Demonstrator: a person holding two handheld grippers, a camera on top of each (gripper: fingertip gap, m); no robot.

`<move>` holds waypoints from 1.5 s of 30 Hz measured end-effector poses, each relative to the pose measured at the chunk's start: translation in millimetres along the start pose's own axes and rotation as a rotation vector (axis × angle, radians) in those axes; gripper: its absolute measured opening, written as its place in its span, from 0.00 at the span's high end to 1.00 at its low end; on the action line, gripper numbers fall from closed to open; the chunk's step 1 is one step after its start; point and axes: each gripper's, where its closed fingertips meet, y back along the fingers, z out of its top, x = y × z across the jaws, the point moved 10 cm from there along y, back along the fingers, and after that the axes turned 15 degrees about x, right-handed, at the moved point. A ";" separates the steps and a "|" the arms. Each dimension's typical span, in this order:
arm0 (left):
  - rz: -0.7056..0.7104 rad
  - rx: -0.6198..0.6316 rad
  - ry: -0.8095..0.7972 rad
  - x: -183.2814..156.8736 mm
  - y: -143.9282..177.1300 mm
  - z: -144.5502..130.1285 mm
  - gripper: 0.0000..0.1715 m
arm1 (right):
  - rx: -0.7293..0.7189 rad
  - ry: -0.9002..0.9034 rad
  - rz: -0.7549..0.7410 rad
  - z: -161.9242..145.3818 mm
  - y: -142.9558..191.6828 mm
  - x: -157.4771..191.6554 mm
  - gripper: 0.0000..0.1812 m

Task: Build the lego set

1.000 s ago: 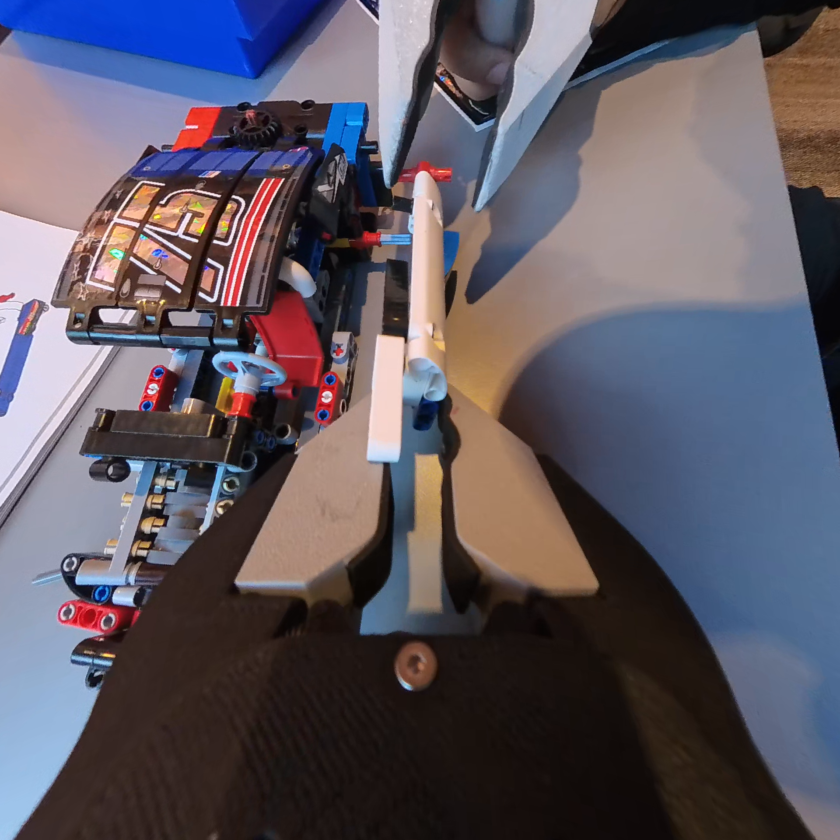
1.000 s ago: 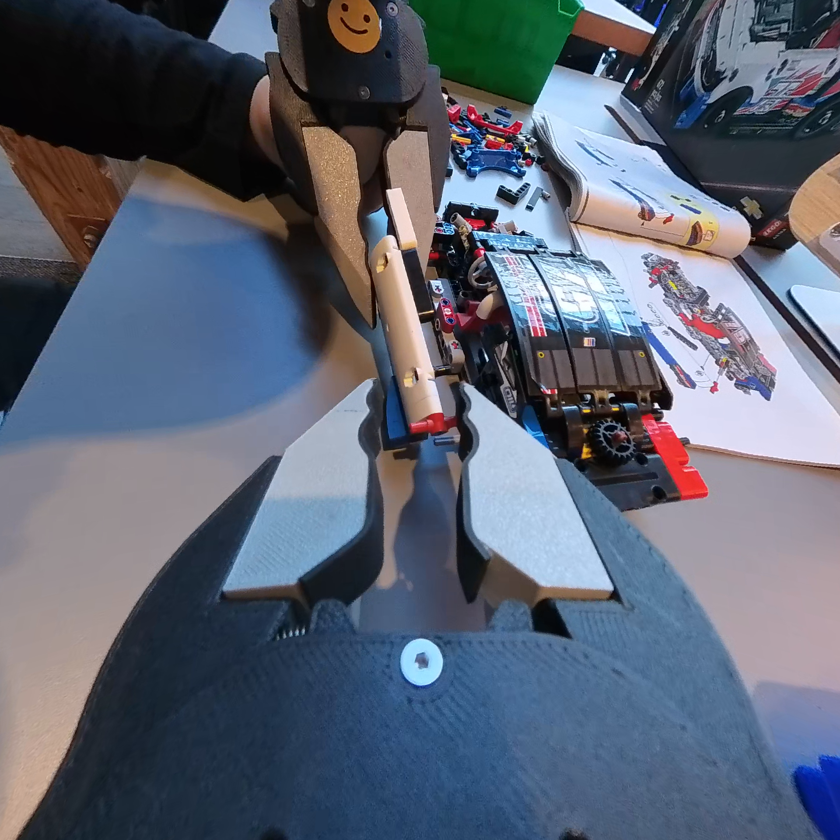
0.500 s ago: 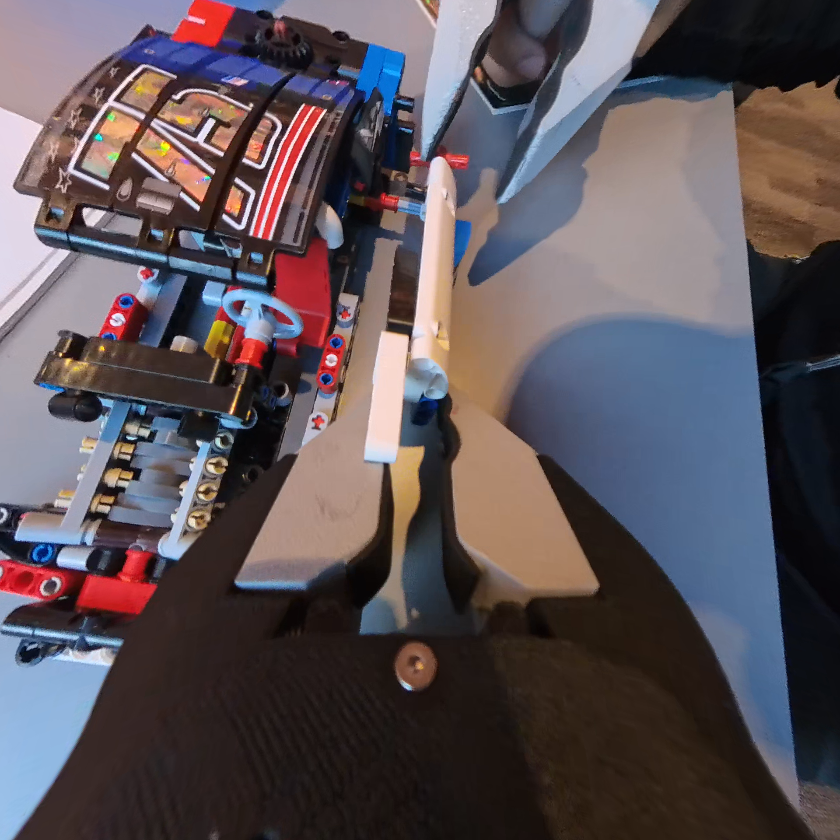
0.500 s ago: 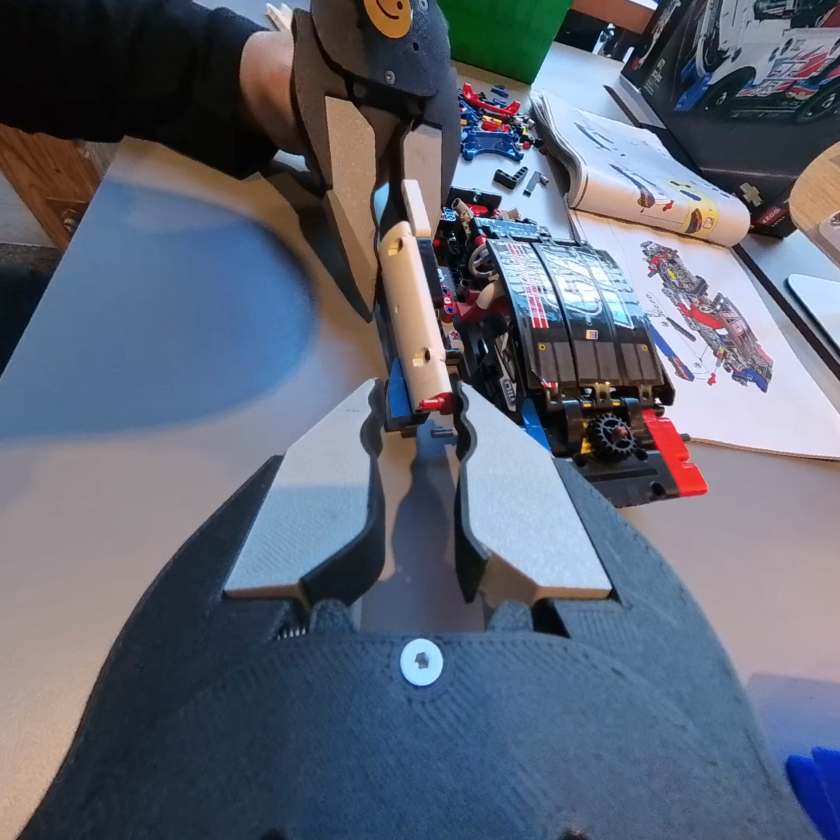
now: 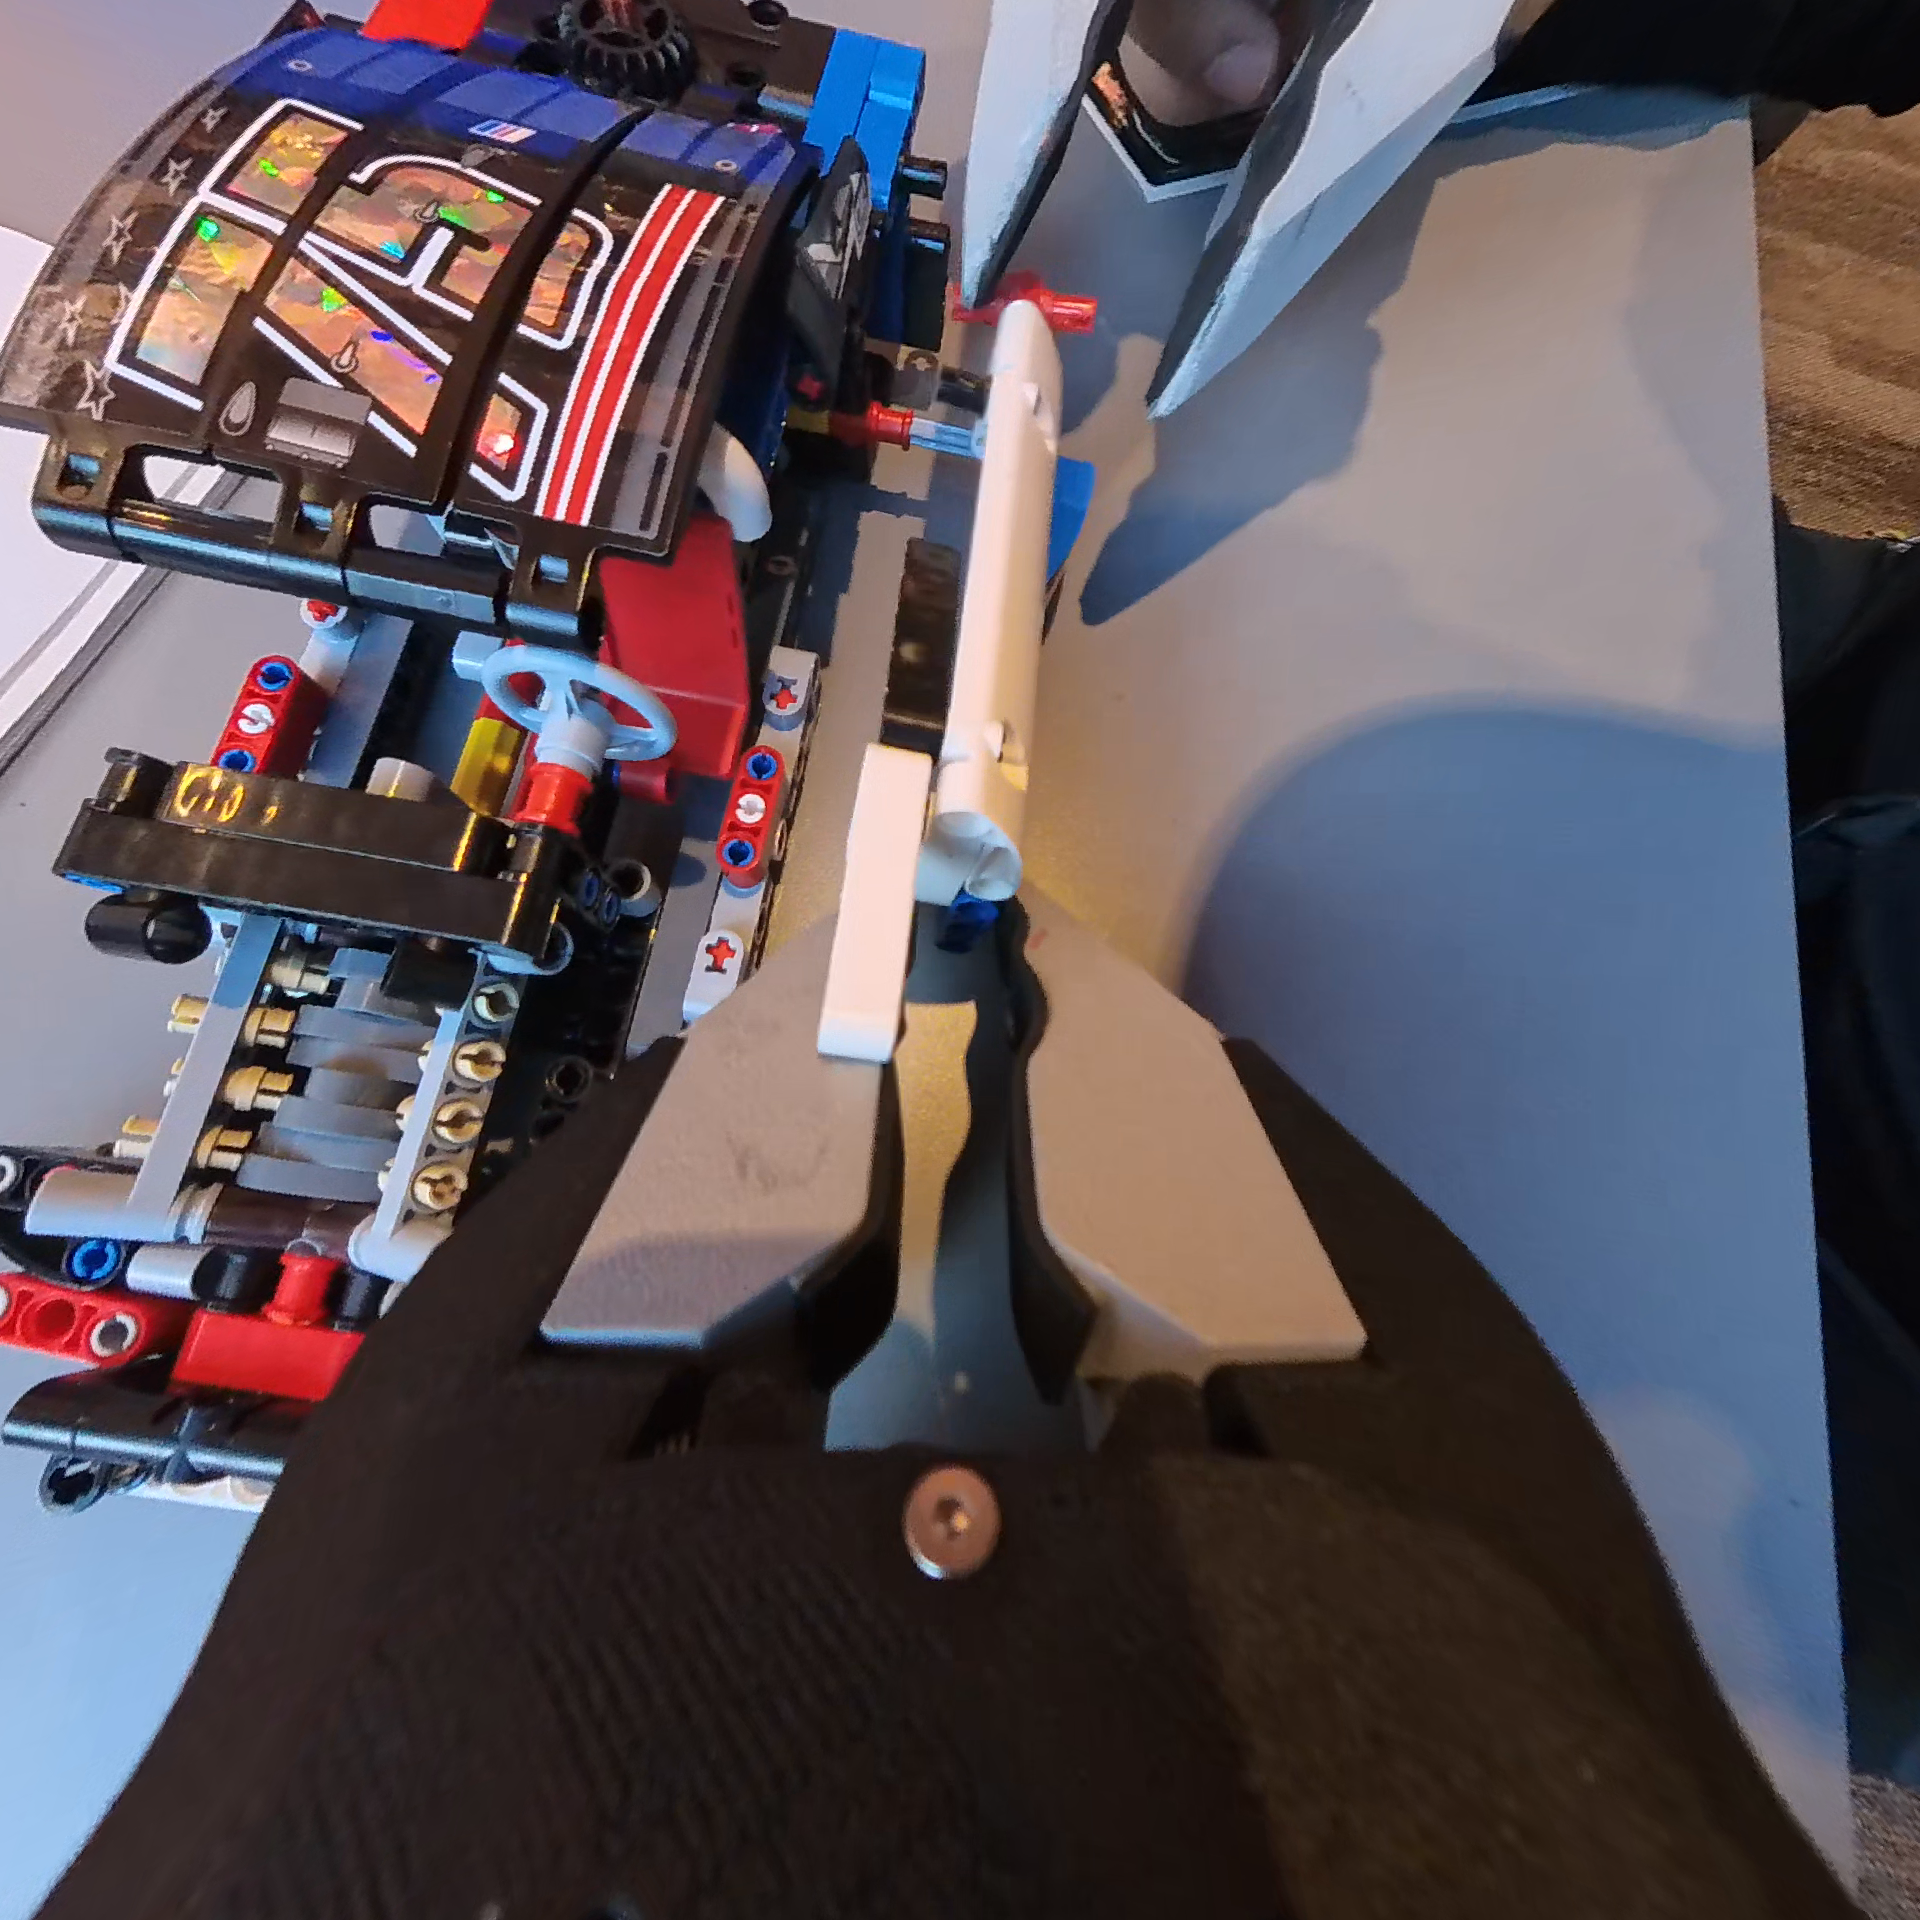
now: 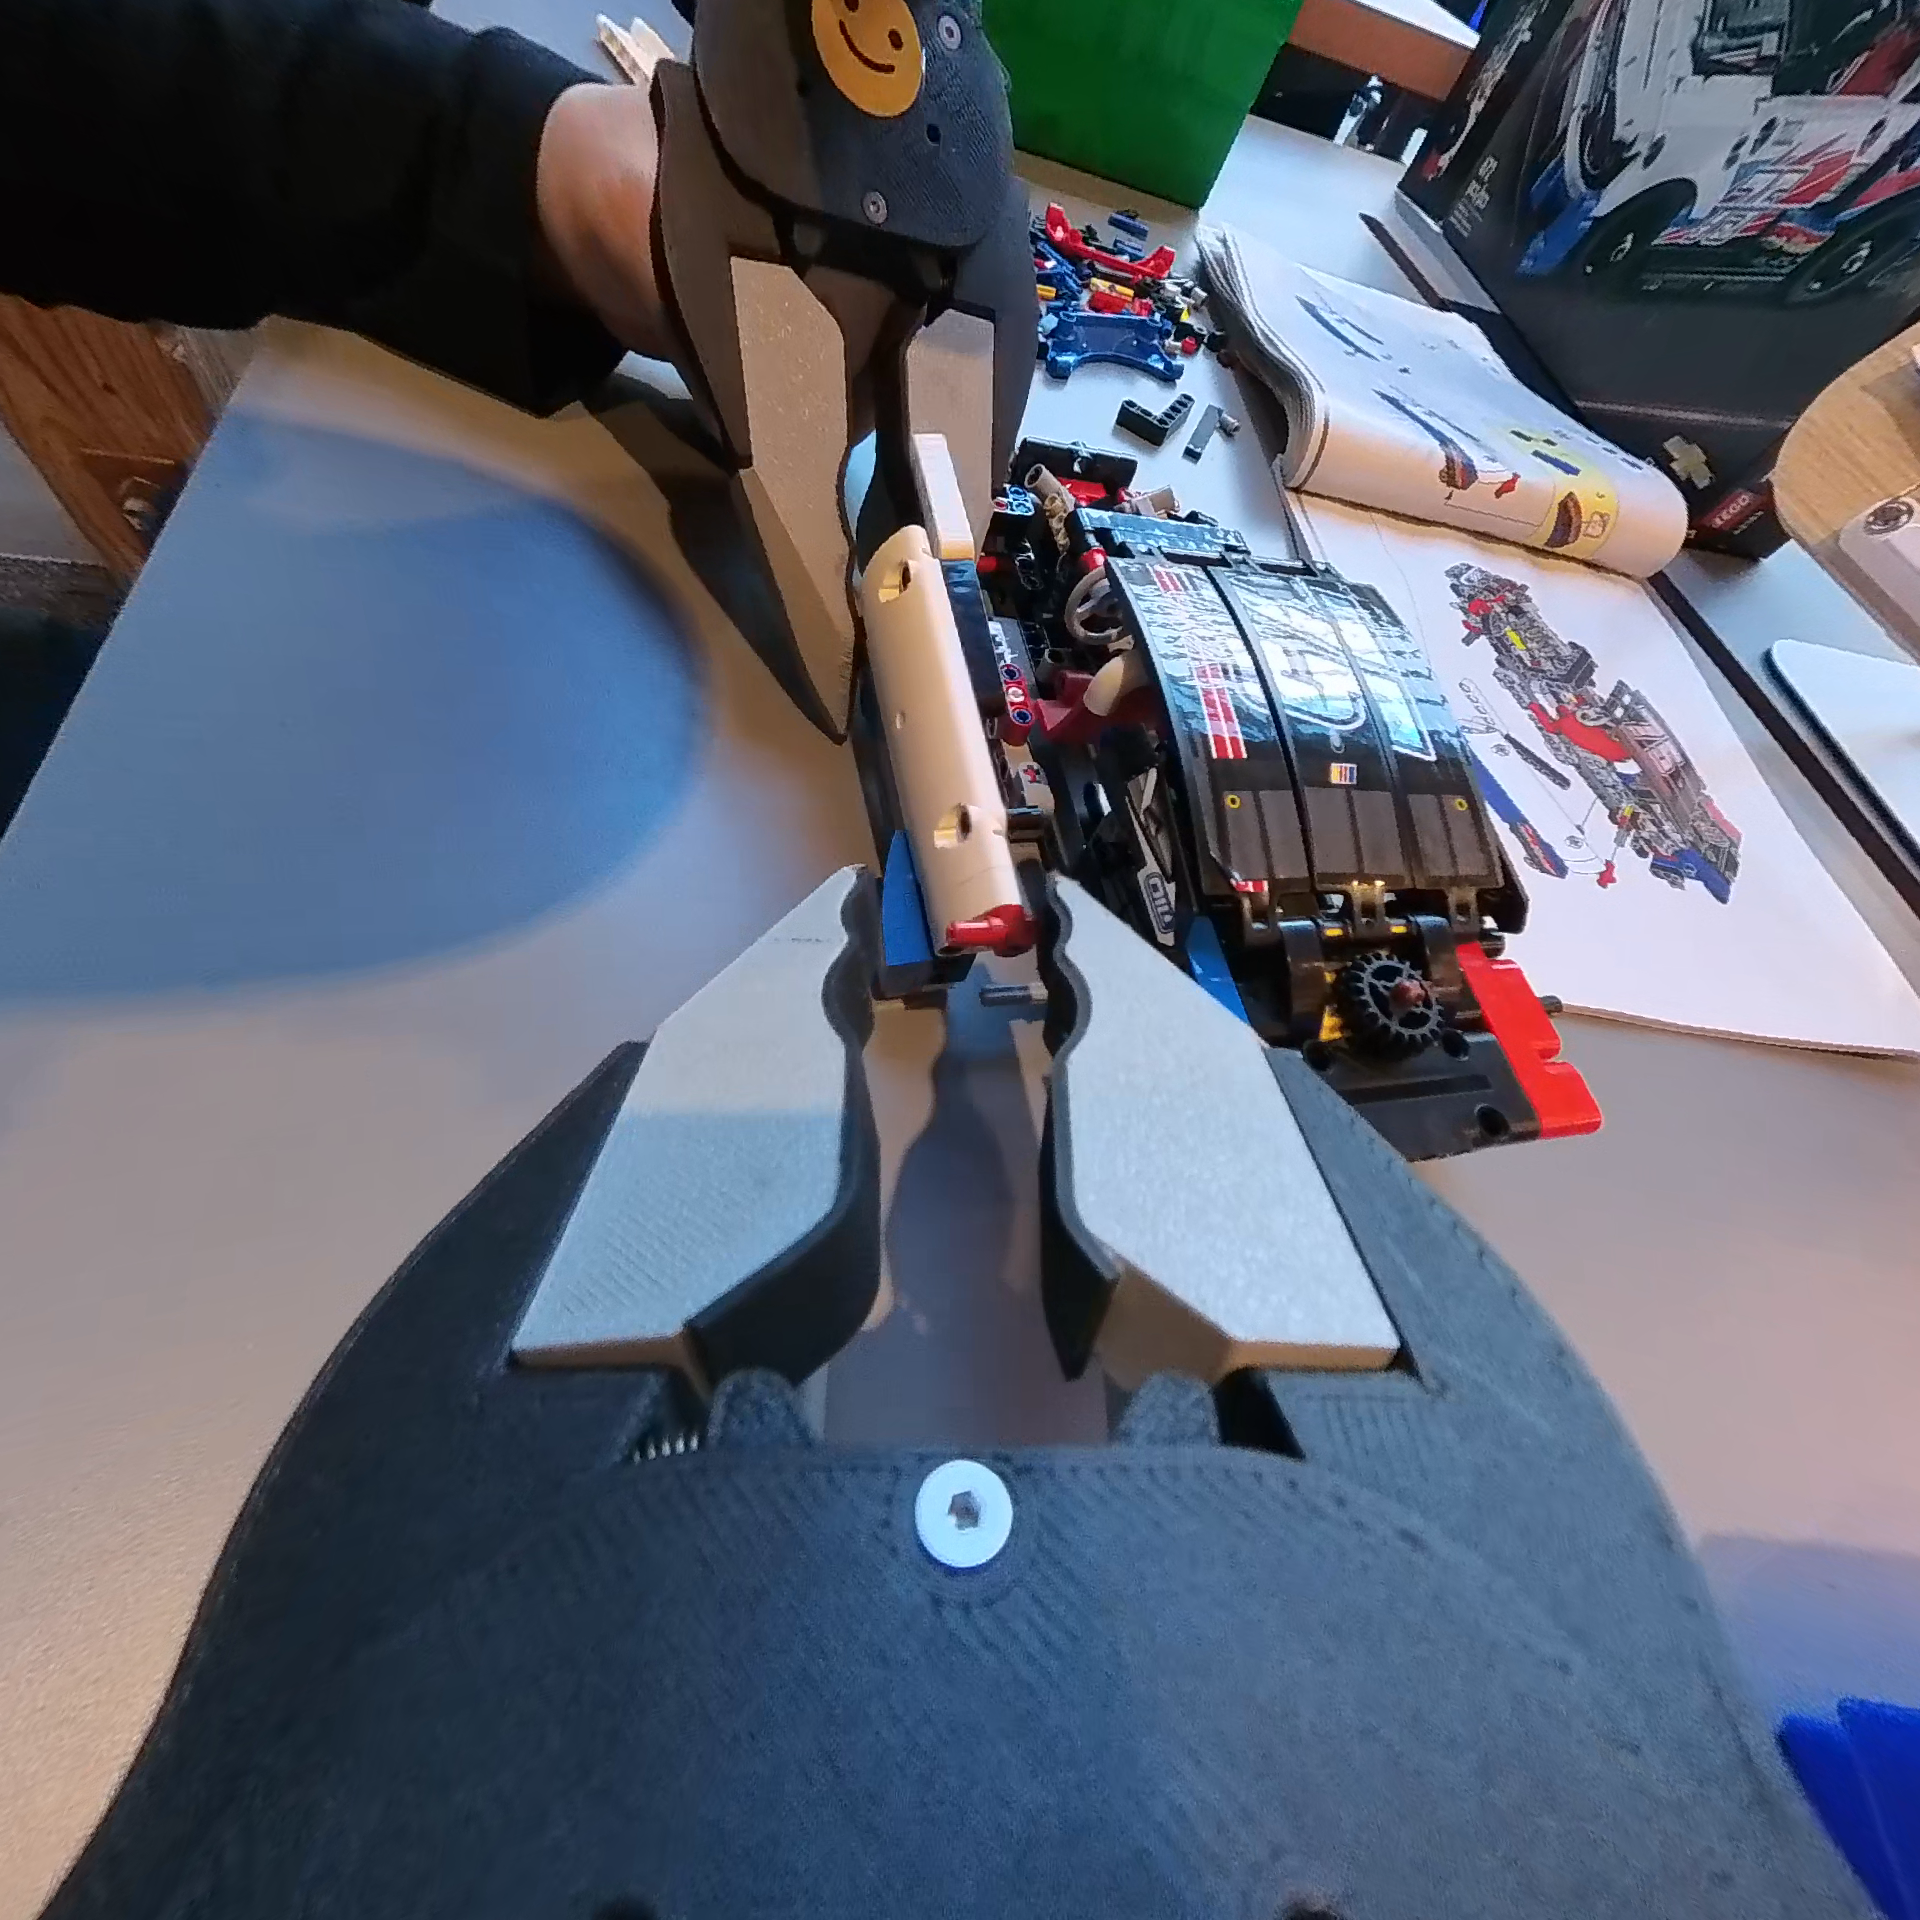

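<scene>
Left wrist view: the left gripper (image 5: 961, 966) has its fingers (image 5: 748, 1122) drawn close around the near end of a long white side assembly (image 5: 1003, 582), the white panel (image 5: 873, 904) lying against the left finger; whether they truly clamp it, I cannot tell. The lego car (image 5: 436, 623) sits on the grey desk (image 5: 1455, 727) at ten o'clock of the gripper, its black decorated roof (image 5: 384, 343) uppermost. The white assembly lies just beside the car's flank. At twelve o'clock the right gripper (image 5: 1081, 353) has its fingers apart astride the red pin (image 5: 1023, 307) at the assembly's far end.

Right wrist view: the right gripper (image 6: 951, 935) shows fingers (image 6: 1153, 1132) apart, flanking the red pin (image 6: 987, 928) and a blue piece (image 6: 902, 914). The car (image 6: 1299, 790) lies at one o'clock. The left gripper (image 6: 847, 644) stands at twelve o'clock on the assembly's (image 6: 935, 717) far end. Loose parts (image 6: 1112, 312), an instruction booklet (image 6: 1455, 416) and a printed sheet (image 6: 1621, 748) lie beyond.
</scene>
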 end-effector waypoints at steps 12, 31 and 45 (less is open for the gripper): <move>-0.016 -0.005 0.035 2.7 0.2 -0.6 0.93 | 0.024 -0.013 -0.008 -0.1 -2.8 -1.2 0.87; -0.028 0.010 -0.088 -10.6 -0.1 -2.7 0.94 | -0.073 -0.126 -0.149 -4.3 15.9 -24.9 0.73; 0.008 0.008 -0.101 -13.3 1.1 -3.9 0.93 | 0.378 0.382 -0.589 25.7 -30.6 -9.2 0.76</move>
